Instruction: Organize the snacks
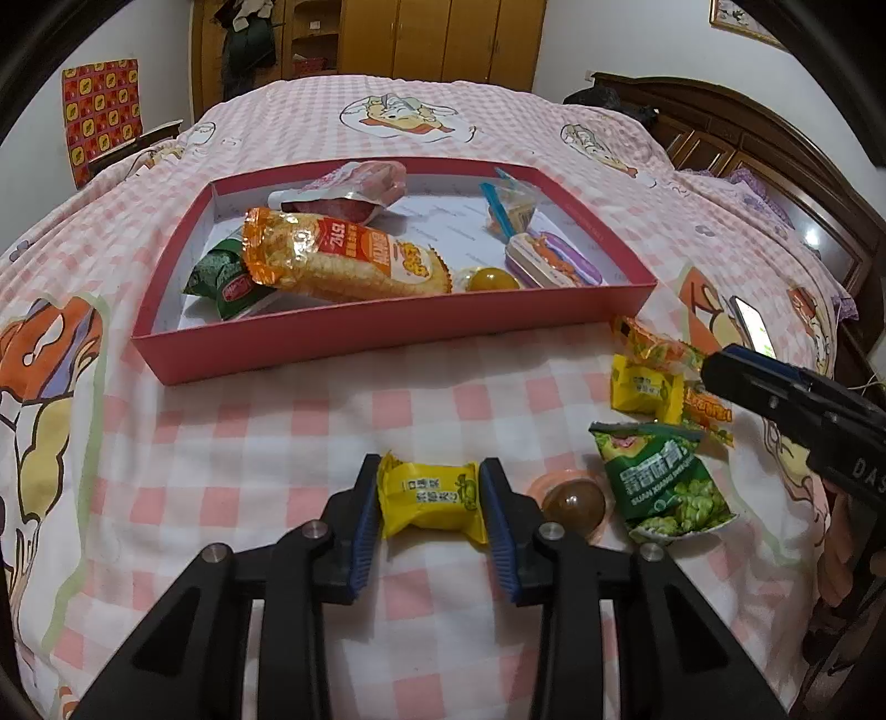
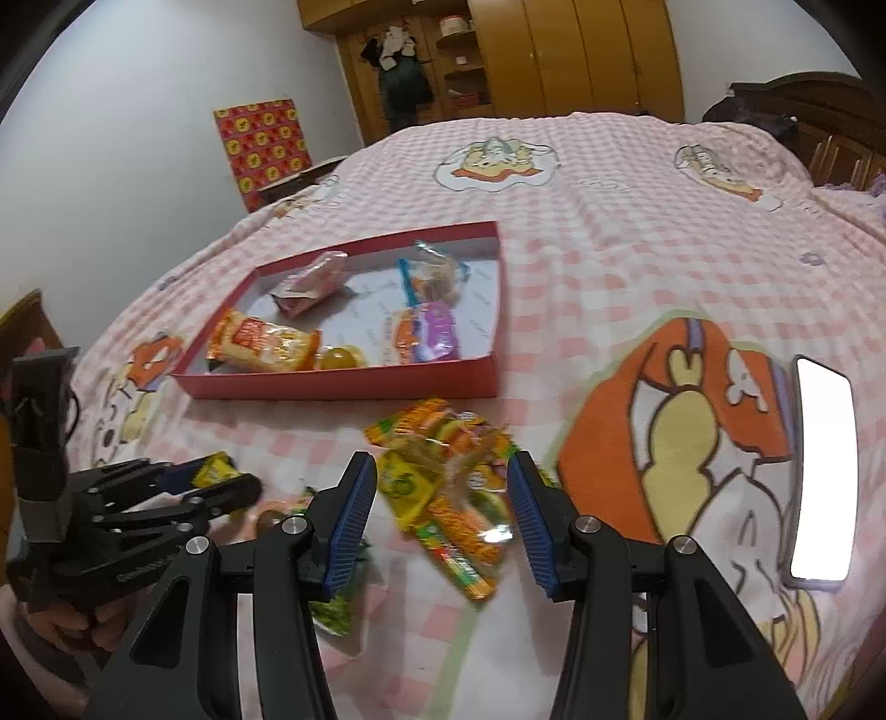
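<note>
Soft checked cloth covers the bed (image 1: 443, 410); the red box (image 1: 387, 332) looks like matt cardboard, the yellow snack packet (image 1: 429, 498) is glossy plastic film, and the wardrobe (image 1: 443, 39) is smooth varnished wood

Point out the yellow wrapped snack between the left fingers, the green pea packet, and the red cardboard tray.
Yellow wrapped snack (image 1: 432, 498), left wrist view, wrapper middle.
Green pea packet (image 1: 659, 482), left wrist view, front face.
Red cardboard tray (image 1: 387, 338), left wrist view, near wall.

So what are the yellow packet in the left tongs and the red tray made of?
Yellow packet: looks like thin plastic film, slightly glossy, with crimped serrated ends and soft wrinkles. Red tray: probably cardboard, matte, with thin straight walls, sharp folded corners and a white printed lining. The left tongs flank the packet.
</note>
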